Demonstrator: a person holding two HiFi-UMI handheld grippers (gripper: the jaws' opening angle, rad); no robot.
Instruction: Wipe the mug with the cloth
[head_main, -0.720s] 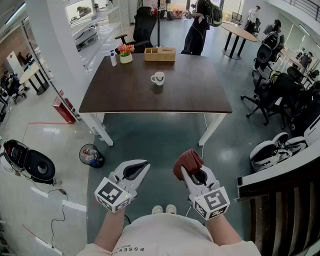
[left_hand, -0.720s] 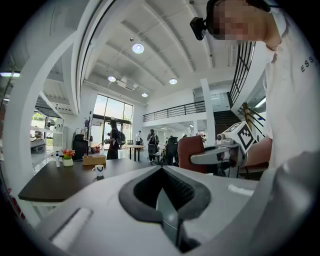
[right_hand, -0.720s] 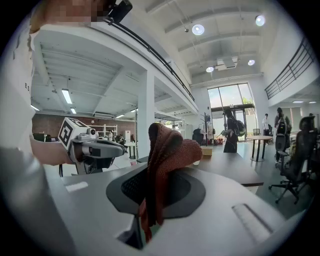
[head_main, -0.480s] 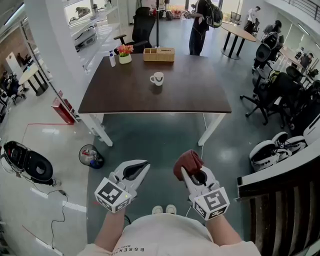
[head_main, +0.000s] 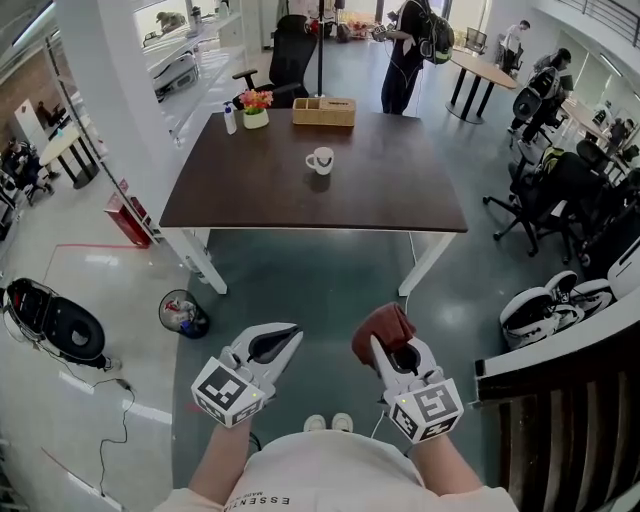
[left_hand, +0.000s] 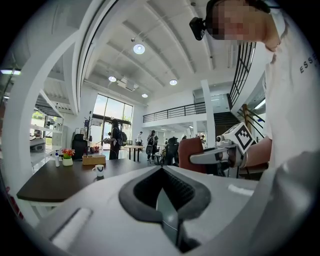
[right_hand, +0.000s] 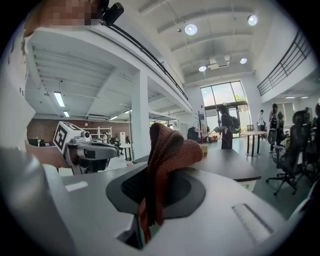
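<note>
A white mug (head_main: 320, 160) stands near the middle of a dark brown table (head_main: 390, 205), far ahead of both grippers; the left gripper view also catches the mug (left_hand: 99, 170), small and distant. My right gripper (head_main: 385, 340) is shut on a rust-brown cloth (head_main: 381, 328), which bunches up above the jaws as the cloth (right_hand: 167, 155) fills the right gripper view. My left gripper (head_main: 275, 343) is shut with nothing in it. Both are held low over the floor, close to my body.
On the table's far edge sit a wooden box (head_main: 323, 111), a flower pot (head_main: 256, 107) and a small bottle (head_main: 230, 120). A person (head_main: 410, 50) stands behind the table. Office chairs (head_main: 545, 185) crowd the right, and a bin (head_main: 183, 312) sits at the left.
The view has shifted slightly, so the table and mug sit a little to the right. Both grippers keep their pose, and the cloth stays held.
</note>
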